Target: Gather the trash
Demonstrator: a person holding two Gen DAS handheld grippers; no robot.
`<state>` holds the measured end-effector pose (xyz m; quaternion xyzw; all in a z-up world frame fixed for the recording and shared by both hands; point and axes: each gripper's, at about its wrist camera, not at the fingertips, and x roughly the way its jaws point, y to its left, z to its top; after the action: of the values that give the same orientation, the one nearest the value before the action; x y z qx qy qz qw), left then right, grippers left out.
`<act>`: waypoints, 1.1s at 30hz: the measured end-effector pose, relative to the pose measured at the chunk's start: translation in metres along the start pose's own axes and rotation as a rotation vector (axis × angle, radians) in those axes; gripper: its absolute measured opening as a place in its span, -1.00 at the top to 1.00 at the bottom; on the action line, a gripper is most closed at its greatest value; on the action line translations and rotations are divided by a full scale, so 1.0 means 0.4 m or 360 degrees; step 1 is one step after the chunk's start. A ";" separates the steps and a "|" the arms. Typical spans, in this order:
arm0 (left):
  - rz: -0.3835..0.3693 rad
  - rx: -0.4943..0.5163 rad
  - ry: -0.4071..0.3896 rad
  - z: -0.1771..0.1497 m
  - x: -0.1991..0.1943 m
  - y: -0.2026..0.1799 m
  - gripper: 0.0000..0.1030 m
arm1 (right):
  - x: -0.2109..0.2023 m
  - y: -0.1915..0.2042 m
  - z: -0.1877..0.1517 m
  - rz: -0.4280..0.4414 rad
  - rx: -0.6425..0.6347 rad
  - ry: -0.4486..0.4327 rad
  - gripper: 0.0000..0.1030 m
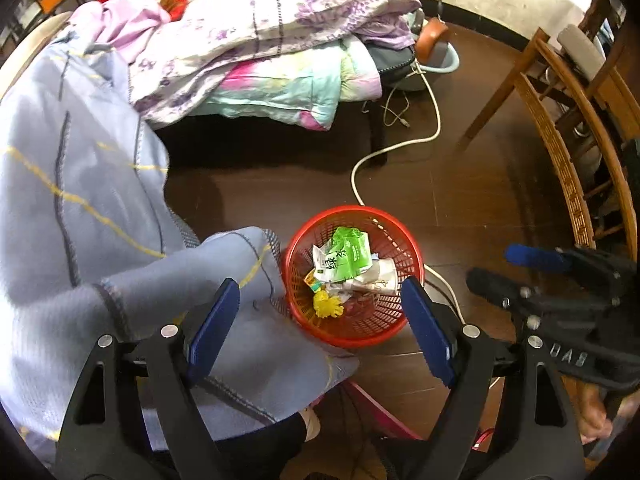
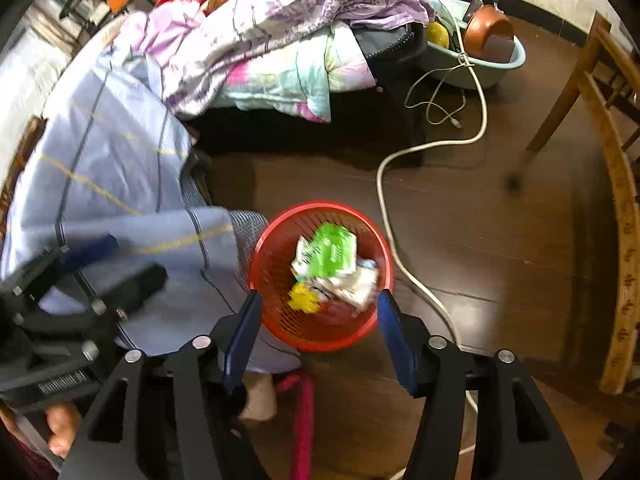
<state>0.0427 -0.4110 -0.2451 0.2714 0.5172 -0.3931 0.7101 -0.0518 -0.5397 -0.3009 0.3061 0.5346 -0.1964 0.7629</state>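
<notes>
1. The red basket stands on the dark wooden floor, touching the blue blanket that hangs beside it.
2. Inside the basket lie a green wrapper, crumpled white paper and a yellow scrap.
3. The left gripper hovers over the basket, its fingers spread wide and holding nothing.
4. The right gripper hangs above the same basket, fingers also apart and empty.
5. A white cable runs along the floor past the basket.

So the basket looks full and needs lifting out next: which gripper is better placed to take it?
Right, probably. The right gripper stands open with the red basket between its fingers; the left gripper is partly over the blue blanket.
</notes>
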 end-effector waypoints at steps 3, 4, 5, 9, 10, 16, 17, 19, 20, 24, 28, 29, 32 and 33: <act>0.0020 -0.0006 -0.0022 -0.021 -0.015 -0.009 -0.55 | -0.014 0.005 -0.027 -0.0044 -0.0053 0.0021 -0.20; 0.0025 -0.0004 -0.0034 -0.027 -0.021 -0.014 -0.55 | -0.024 0.006 -0.038 -0.0063 -0.0070 0.0016 -0.21; 0.0035 -0.0002 -0.0047 -0.034 -0.028 -0.017 -0.56 | -0.035 0.005 -0.047 -0.0080 -0.0080 0.0001 -0.22; 0.0091 -0.0023 -0.0075 -0.046 -0.041 -0.016 -0.61 | -0.060 0.007 -0.068 -0.0111 -0.0095 -0.0049 -0.27; 0.0103 -0.0033 -0.0082 -0.049 -0.044 -0.014 -0.61 | -0.065 0.008 -0.072 -0.0112 -0.0099 -0.0058 -0.27; 0.0171 -0.0059 -0.0106 -0.060 -0.056 -0.008 -0.61 | -0.081 0.022 -0.083 -0.0103 -0.0139 -0.0100 -0.29; 0.0186 -0.0052 -0.0112 -0.062 -0.057 -0.011 -0.61 | -0.083 0.024 -0.083 -0.0099 -0.0145 -0.0102 -0.29; 0.0216 -0.0027 -0.0122 -0.064 -0.059 -0.021 -0.61 | -0.083 0.027 -0.083 -0.0098 -0.0150 -0.0104 -0.29; 0.0223 -0.0018 -0.0125 -0.064 -0.058 -0.024 -0.61 | -0.084 0.027 -0.083 -0.0097 -0.0149 -0.0106 -0.30; 0.0238 0.0013 -0.0134 -0.066 -0.058 -0.034 -0.61 | -0.085 0.028 -0.081 -0.0096 -0.0143 -0.0102 -0.30; 0.0215 0.0000 -0.0146 -0.065 -0.060 -0.029 -0.61 | -0.085 0.026 -0.081 -0.0096 -0.0145 -0.0103 -0.30; 0.0211 -0.0005 -0.0147 -0.064 -0.061 -0.028 -0.61 | -0.085 0.026 -0.082 -0.0096 -0.0144 -0.0104 -0.30; 0.0216 -0.0004 -0.0156 -0.064 -0.062 -0.030 -0.61 | -0.084 0.025 -0.082 -0.0096 -0.0144 -0.0103 -0.30; 0.0219 -0.0002 -0.0157 -0.065 -0.062 -0.030 -0.61 | -0.084 0.025 -0.082 -0.0095 -0.0145 -0.0102 -0.30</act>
<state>0.0152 -0.3900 -0.2295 0.2862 0.4621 -0.3561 0.7601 -0.0801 -0.5113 -0.2747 0.2486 0.5270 -0.2042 0.7866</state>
